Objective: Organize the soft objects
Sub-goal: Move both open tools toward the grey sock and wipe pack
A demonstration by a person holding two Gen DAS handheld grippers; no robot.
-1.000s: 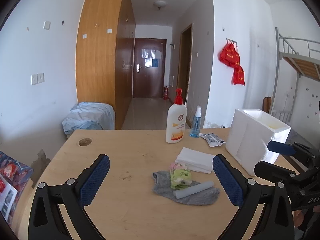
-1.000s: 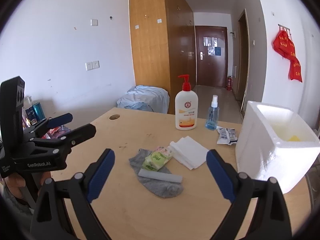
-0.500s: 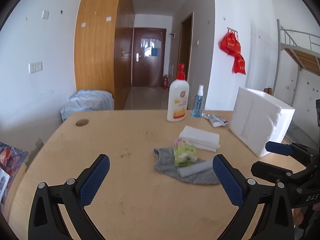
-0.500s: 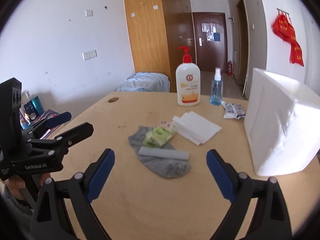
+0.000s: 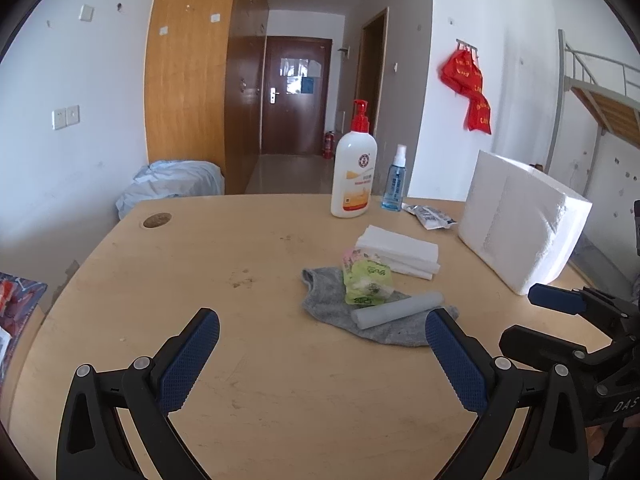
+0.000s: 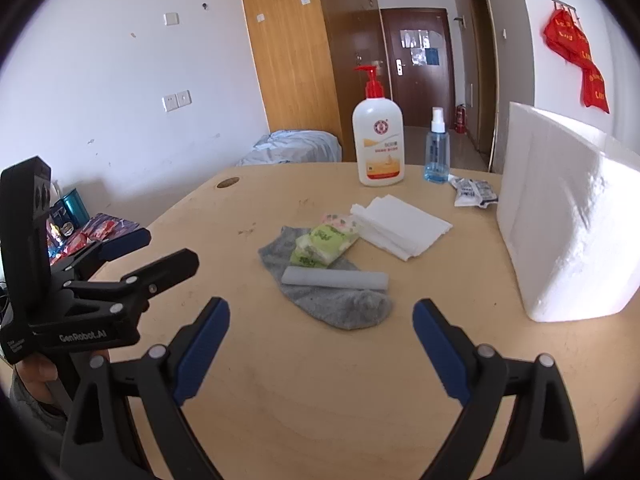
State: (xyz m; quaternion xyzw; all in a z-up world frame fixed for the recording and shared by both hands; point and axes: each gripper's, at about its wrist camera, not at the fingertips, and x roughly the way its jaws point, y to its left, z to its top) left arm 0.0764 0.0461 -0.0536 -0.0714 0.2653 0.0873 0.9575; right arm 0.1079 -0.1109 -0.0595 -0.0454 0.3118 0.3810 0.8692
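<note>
A grey sock (image 5: 332, 308) (image 6: 332, 304) lies flat on the wooden table (image 5: 200, 272). A green tissue pack (image 5: 366, 282) (image 6: 324, 242) and a grey foam roll (image 5: 396, 310) (image 6: 334, 279) lie on the sock. A stack of white napkins (image 5: 400, 250) (image 6: 400, 226) sits just behind them. My left gripper (image 5: 322, 354) is open and empty, low over the table in front of the sock. My right gripper (image 6: 320, 346) is open and empty, also in front of the sock. Each gripper shows in the other's view, the right one (image 5: 560, 320) and the left one (image 6: 128, 256).
A white foam box (image 5: 520, 224) (image 6: 568, 216) stands at the right. A pump bottle (image 5: 354, 172) (image 6: 378, 140), a blue spray bottle (image 5: 394, 180) (image 6: 437, 148) and a small wipe packet (image 5: 430, 214) (image 6: 472, 192) stand at the back. Snack packs (image 6: 92, 232) lie beyond the left edge.
Both grippers have come lower and closer to the table and the sock pile. The inside of the foam box has dropped out of sight. Both stayed open.
</note>
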